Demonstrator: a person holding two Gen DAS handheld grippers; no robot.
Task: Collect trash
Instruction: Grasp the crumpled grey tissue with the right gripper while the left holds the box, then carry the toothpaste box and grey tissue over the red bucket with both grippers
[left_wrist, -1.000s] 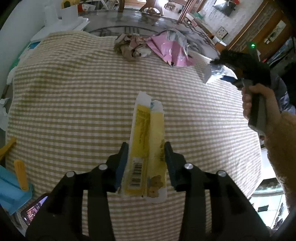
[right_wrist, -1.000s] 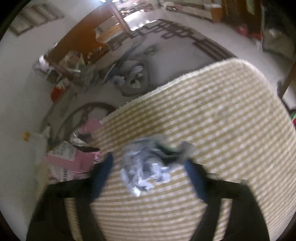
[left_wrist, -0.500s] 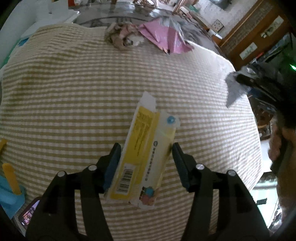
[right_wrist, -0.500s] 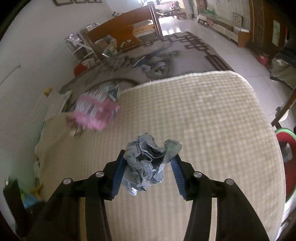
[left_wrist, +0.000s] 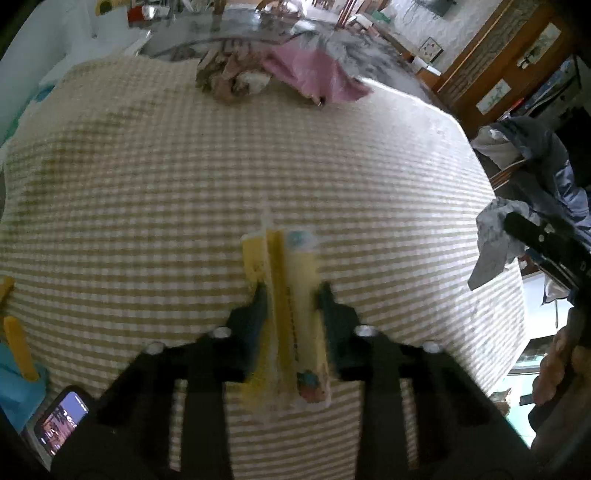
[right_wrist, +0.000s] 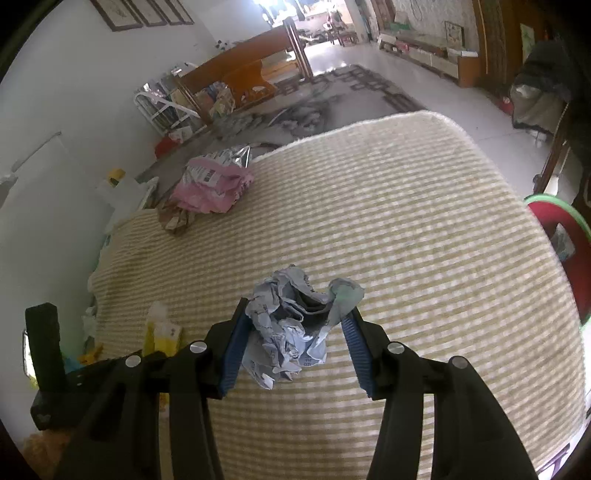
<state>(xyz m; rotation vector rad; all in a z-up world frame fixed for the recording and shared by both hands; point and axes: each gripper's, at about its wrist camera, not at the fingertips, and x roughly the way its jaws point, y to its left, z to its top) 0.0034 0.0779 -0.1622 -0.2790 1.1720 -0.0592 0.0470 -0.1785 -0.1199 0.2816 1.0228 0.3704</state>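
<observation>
1. Your checked cloth (left_wrist: 184, 184) is woven in tan and cream squares.
2. The flattened carton (left_wrist: 284, 295) in your left gripper (left_wrist: 290, 299) is yellow with a pale top edge and small coloured print.
3. That gripper's body is black.
4. The crumpled paper (right_wrist: 291, 325) in your right gripper (right_wrist: 295, 343) is pale grey-blue, with one pale green corner.
5. That gripper's fingers (right_wrist: 232, 350) carry ribbed blue pads on black arms.
6. The bag (right_wrist: 214, 181) far off is pink and silver.
7. The basin (right_wrist: 561, 225) is red with a green rim.
</observation>
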